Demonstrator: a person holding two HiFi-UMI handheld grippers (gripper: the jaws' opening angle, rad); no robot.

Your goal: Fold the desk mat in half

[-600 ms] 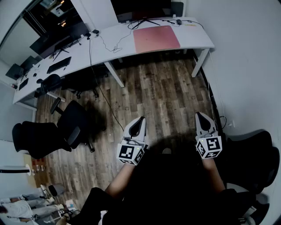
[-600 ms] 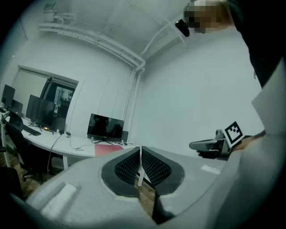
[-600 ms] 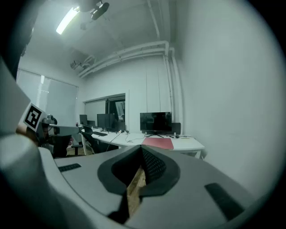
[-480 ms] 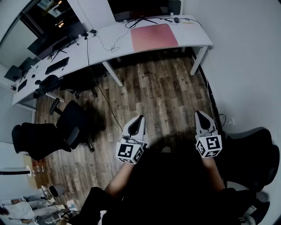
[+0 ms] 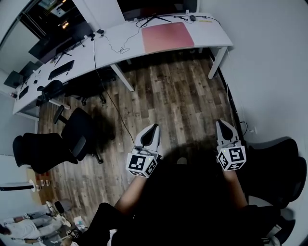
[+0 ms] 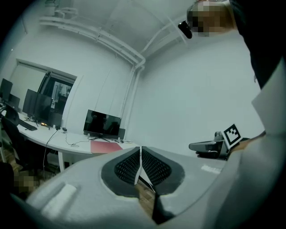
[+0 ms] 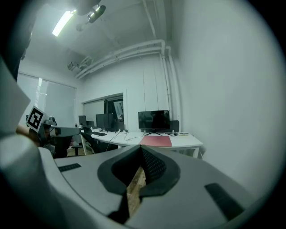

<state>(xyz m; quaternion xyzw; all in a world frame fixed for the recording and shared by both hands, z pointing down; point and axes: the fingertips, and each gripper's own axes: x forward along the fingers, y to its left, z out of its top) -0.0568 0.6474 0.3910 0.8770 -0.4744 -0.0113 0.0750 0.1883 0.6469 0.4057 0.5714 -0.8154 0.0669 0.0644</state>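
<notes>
A pink desk mat lies flat on the long white desk at the far end of the room, in front of a dark monitor. It also shows as a small pink patch, the mat in the left gripper view and the mat in the right gripper view. My left gripper and right gripper are held low over the wood floor, well short of the desk. Both are shut with nothing between the jaws, the left gripper and the right gripper pointing toward the desk.
Black office chairs stand at the left on the wood floor. A cable hangs from the desk to the floor. A keyboard and more monitors sit further left on the desk. A white wall is at the right.
The view has shifted slightly toward the desk, and the mat sits a little higher in the head view. Both grippers stay shut and hold about the same place.
</notes>
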